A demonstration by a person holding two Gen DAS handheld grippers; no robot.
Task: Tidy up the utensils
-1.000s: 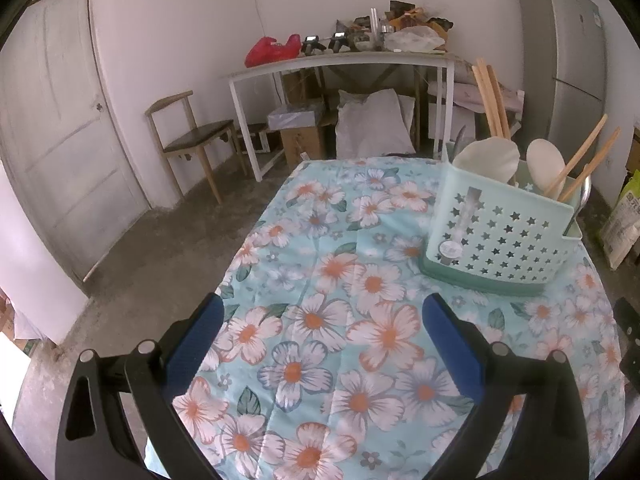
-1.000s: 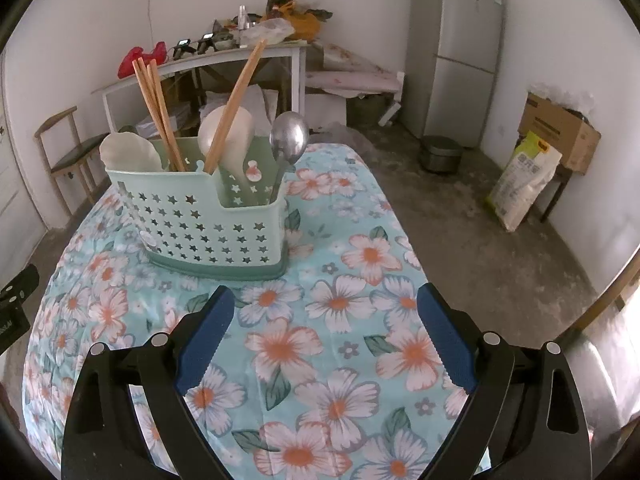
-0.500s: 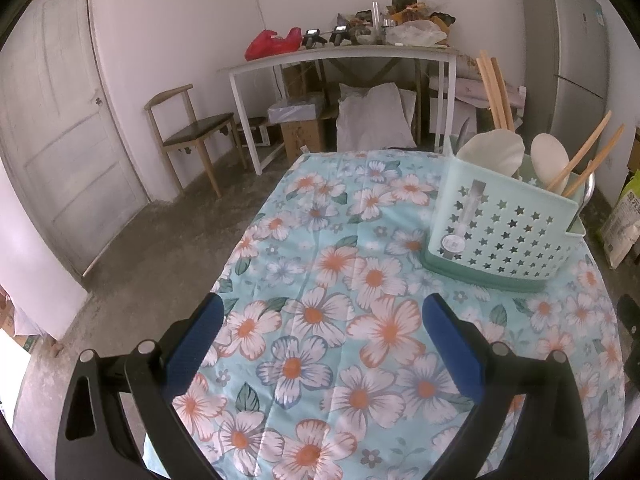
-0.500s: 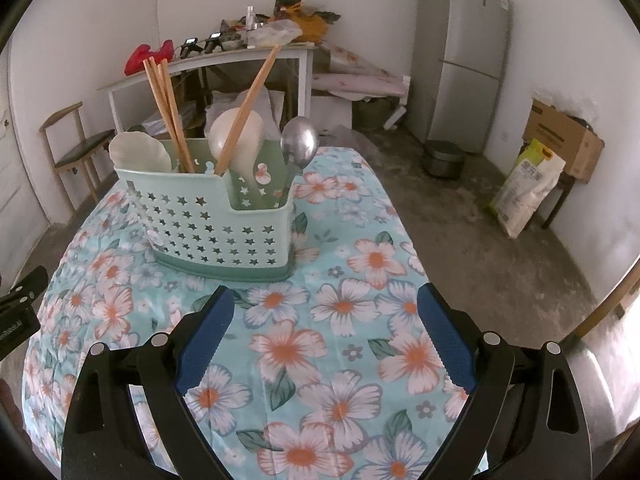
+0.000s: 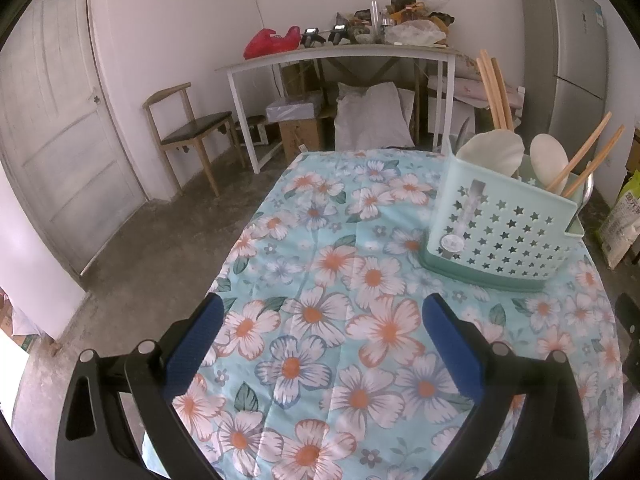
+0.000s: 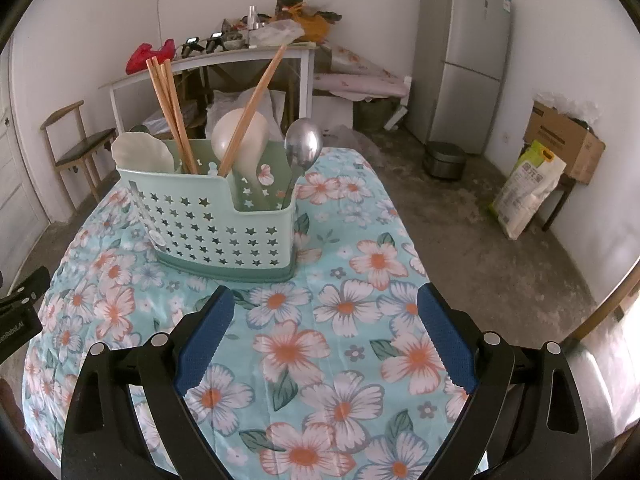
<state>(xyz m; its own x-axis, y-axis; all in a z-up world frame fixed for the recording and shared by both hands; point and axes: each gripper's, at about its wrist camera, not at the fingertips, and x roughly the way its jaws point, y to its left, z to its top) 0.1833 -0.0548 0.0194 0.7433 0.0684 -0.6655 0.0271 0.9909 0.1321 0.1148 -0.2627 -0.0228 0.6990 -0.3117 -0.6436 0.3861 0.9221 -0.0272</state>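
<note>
Nearest, the left gripper (image 5: 320, 322) and the right gripper (image 6: 325, 314) both hover over the flowered cloth (image 6: 344, 344), blue pads spread wide apart and holding nothing. Bare cloth fills the room between each pair of fingers and on toward the caddy (image 6: 218, 220). The caddy stands upright mid-table, nearer the far end, well apart from both grippers. In it stand chopsticks (image 6: 170, 108), two pale spoons (image 6: 240, 134) and a metal spoon (image 6: 303, 145), all sticking above its rim. The table's left edge (image 5: 244, 228) drops to open concrete floor; beyond stand a chair (image 5: 188, 128), a white bench (image 5: 340, 60) and a fridge (image 6: 464, 56).
</note>
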